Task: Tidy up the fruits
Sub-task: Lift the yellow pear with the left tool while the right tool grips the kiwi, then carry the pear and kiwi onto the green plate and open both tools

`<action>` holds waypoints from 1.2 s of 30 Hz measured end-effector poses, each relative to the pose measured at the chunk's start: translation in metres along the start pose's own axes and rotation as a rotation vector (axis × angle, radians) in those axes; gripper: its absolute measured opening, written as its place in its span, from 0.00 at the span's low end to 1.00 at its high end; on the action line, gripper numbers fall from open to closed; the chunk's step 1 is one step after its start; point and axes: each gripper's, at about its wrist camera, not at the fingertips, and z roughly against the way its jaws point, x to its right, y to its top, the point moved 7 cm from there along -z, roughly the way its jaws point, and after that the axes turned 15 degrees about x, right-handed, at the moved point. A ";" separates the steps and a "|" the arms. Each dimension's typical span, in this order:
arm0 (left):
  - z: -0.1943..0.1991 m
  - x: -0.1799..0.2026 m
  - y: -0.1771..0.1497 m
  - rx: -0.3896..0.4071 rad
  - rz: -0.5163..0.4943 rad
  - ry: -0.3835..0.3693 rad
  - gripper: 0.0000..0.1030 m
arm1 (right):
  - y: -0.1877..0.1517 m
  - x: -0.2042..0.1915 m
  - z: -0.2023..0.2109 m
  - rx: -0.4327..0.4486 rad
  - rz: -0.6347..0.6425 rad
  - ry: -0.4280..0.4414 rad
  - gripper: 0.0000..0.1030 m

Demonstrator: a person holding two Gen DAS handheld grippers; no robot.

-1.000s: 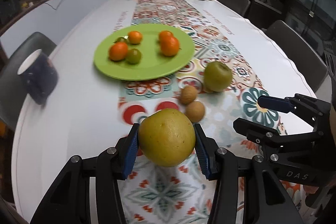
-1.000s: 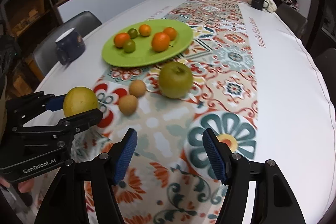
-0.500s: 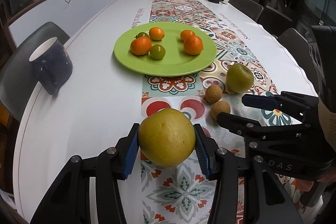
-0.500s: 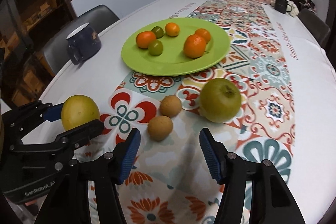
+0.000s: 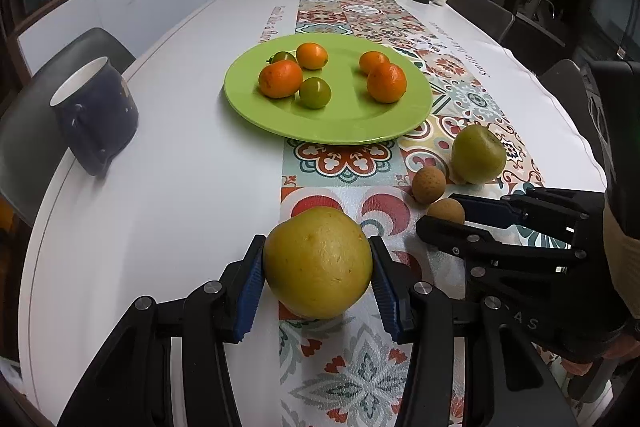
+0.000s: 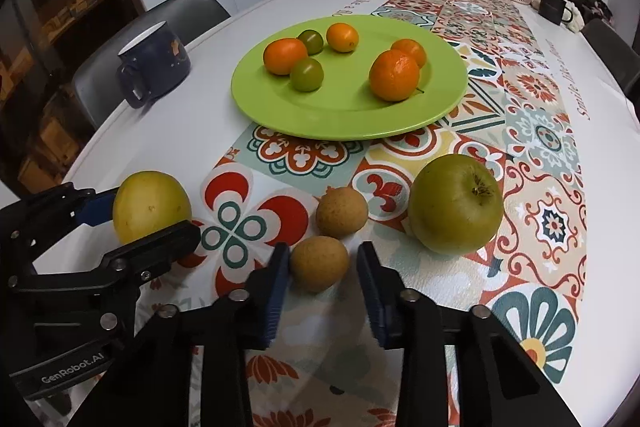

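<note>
Green plate [image 6: 348, 123] holds six small citrus; apple [image 6: 454, 203] and two brown fruits sit just short of it on the runner. I'd seat my right claw [image 6: 322, 267] squarely on the nearer brown fruit [image 6: 319, 263] before lifting. Its jaws have just been closing; a sliver of gap remains at the right pad. Left claw [image 5: 318, 267] grips the yellow fruit [image 5: 318, 261].
</note>
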 end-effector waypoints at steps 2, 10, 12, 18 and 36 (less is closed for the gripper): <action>0.000 0.000 0.000 0.002 -0.002 -0.001 0.47 | 0.000 -0.001 0.000 -0.002 -0.001 0.005 0.30; 0.007 0.002 0.007 0.021 0.003 -0.009 0.47 | 0.003 -0.003 0.012 0.027 -0.013 0.016 0.30; 0.010 0.003 0.011 0.027 0.011 -0.019 0.47 | 0.008 -0.002 0.018 0.045 -0.018 0.016 0.30; 0.022 0.008 0.032 0.067 0.009 -0.039 0.47 | 0.030 0.000 0.037 0.114 -0.020 0.016 0.30; 0.016 0.009 0.112 0.171 -0.074 -0.038 0.47 | 0.111 0.018 0.053 0.265 0.020 -0.013 0.30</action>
